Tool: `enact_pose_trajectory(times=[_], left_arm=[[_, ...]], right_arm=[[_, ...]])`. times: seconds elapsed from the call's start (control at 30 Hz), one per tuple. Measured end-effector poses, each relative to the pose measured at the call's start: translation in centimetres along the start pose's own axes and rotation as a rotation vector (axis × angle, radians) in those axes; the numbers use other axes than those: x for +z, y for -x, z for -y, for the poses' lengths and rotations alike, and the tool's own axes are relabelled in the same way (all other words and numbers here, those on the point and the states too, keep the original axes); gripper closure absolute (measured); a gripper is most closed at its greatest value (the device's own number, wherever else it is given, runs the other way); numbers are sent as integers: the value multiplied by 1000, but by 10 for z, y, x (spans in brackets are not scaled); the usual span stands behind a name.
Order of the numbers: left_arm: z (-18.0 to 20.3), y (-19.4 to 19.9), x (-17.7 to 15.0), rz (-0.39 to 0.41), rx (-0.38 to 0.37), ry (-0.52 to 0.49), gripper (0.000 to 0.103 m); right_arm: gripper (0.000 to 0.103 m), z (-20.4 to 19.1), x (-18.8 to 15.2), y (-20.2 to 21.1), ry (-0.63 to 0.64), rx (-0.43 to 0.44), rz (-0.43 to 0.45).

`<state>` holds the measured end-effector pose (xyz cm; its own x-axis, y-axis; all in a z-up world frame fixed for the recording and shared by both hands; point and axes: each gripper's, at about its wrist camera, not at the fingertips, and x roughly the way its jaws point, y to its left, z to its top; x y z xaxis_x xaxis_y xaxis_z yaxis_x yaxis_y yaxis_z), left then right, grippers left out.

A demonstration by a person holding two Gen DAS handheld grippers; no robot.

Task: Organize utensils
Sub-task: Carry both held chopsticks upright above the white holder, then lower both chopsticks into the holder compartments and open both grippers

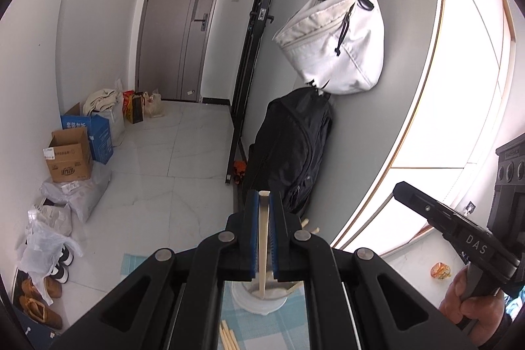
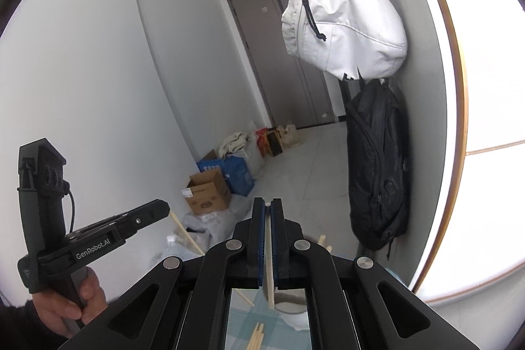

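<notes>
1. Two grippers are in view, and each one holds a pale wooden chopstick upright between blue pads
2. Our left gripper (image 1: 262, 235) is clamped on a chopstick (image 1: 263, 238) whose lower end dips into a white cup (image 1: 257, 300) on a blue checked cloth (image 1: 282, 327)
3. Our right gripper (image 2: 267, 238) pinches a second chopstick (image 2: 270, 284) with its jaws nearly together; the tip hangs above or just inside the same cup (image 2: 295, 315), and we cannot tell which
4. More chopsticks already lean in the cup, and several loose ones (image 1: 228, 335) lie on the cloth near its base
5. We judge these sticks light, stiff and smooth, so they may pivot or slide in a grip taken near one end
6. Holding near the middle, as both grippers do now, should keep each stick vertical while it drops in
7. Behind, a white bag (image 1: 338, 41) and a black backpack (image 1: 295, 146) hang on a grey wall
</notes>
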<state>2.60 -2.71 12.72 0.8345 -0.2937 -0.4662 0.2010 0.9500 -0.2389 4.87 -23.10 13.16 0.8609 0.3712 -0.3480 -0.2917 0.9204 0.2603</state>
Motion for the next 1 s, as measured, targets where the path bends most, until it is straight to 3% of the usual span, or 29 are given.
enact_pose_trajectory(times=[0.37, 1.0], left_arm=[[8, -38, 34, -3, -7, -27, 101], [-11, -108, 19, -128, -15, -17, 101]], right_arm=[[101, 10, 40, -32, 41, -10, 25], [101, 37, 23, -102, 59, -22, -94]])
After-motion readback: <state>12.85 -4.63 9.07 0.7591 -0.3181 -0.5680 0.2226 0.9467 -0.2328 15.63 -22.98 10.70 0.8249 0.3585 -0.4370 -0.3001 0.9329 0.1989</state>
